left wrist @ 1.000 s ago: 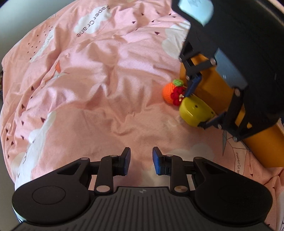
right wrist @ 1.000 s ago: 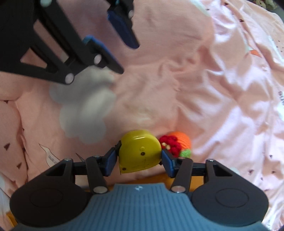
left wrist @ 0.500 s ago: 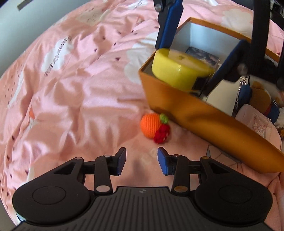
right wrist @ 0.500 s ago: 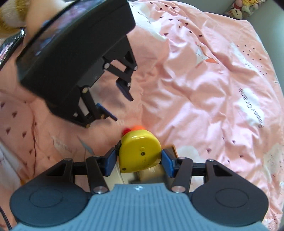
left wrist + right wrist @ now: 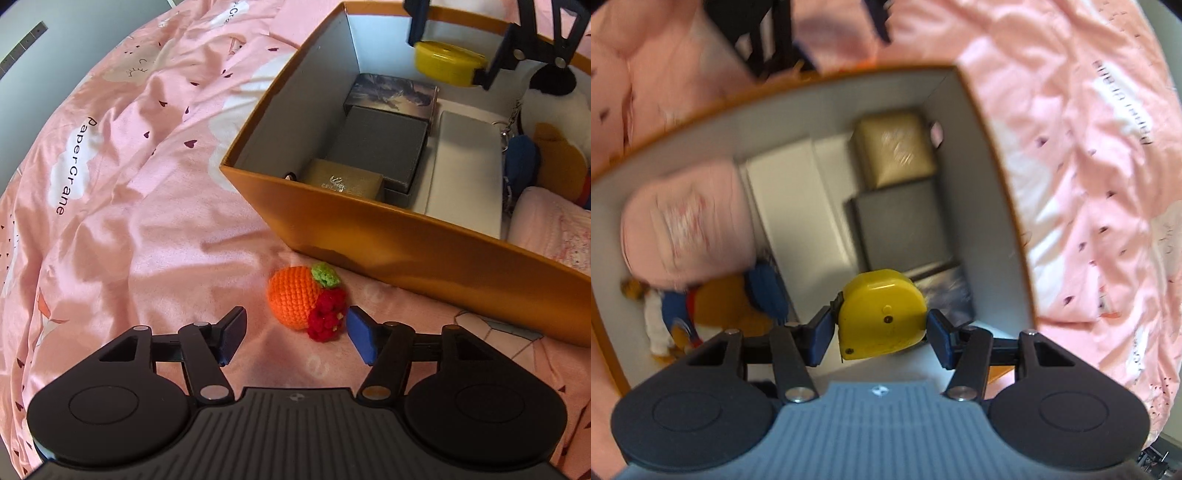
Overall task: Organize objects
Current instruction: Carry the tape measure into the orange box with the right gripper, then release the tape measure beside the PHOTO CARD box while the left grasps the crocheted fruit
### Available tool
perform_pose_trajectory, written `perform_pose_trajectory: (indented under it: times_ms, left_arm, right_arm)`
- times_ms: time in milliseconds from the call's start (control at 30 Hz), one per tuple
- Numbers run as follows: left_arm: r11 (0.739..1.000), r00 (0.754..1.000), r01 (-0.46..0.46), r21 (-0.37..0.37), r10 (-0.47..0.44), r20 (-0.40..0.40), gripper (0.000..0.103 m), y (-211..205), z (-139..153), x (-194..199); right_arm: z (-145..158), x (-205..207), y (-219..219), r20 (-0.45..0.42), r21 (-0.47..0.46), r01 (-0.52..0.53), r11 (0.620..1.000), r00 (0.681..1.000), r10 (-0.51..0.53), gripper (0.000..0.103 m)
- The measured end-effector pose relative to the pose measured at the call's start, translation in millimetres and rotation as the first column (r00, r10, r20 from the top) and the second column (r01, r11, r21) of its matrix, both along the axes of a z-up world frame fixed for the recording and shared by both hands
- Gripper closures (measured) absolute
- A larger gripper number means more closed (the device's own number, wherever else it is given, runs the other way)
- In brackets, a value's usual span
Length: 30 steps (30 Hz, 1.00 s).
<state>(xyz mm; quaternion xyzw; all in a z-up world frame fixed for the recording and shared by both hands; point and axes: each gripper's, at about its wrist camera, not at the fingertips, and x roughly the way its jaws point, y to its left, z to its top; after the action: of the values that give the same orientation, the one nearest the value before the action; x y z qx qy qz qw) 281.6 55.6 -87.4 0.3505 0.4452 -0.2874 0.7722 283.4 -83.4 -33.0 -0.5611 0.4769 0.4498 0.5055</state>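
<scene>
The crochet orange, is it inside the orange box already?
No, the crochet orange lies on the pink bedsheet outside the orange box, just ahead of the opening left gripper.

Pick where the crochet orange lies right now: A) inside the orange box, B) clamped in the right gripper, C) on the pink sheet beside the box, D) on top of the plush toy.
C: the crochet orange lies on the pink sheet just outside the box wall, ahead of the left gripper, untouched.

left gripper [image 5: 293, 341]: jaws opening, empty | right gripper [image 5: 881, 334]: jaws clamped
</scene>
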Motion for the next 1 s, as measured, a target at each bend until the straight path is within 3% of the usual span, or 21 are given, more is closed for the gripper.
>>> perform_pose_trajectory:
  times_ms: [400, 567, 700, 900, 1000]
  left_arm:
    - [0.999, 0.998, 0.05, -0.007, -0.05, -0.033, 0.026, -10, -16, 11]
    - [0.999, 0.999, 0.042, -0.009, -0.042, -0.034, 0.03, -15, -20, 12]
    - [1.0, 0.999, 0.018, -0.007, -0.018, -0.039, 0.041, -16, -22, 14]
    - [0.999, 0.998, -0.041, -0.012, 0.04, -0.044, 0.043, -13, -18, 12]
    - [0.995, 0.994, -0.088, -0.046, 0.085, -0.062, 0.043, -6, -10, 12]
  right_arm:
    - [-52, 3, -17, -0.111, -0.199, -0.107, 0.974, 0.99, 0.086, 0.046]
    - [-58, 7, -17, -0.149, -0.214, -0.106, 0.971, 0.986, 0.075, 0.046]
    - [-59, 8, -17, -0.161, -0.223, -0.108, 0.969, 0.984, 0.073, 0.045]
    - [-53, 11, -20, -0.143, -0.219, -0.088, 0.972, 0.988, 0.058, 0.04]
    - [-45, 11, -22, -0.151, -0.207, -0.074, 0.976, 0.988, 0.043, 0.045]
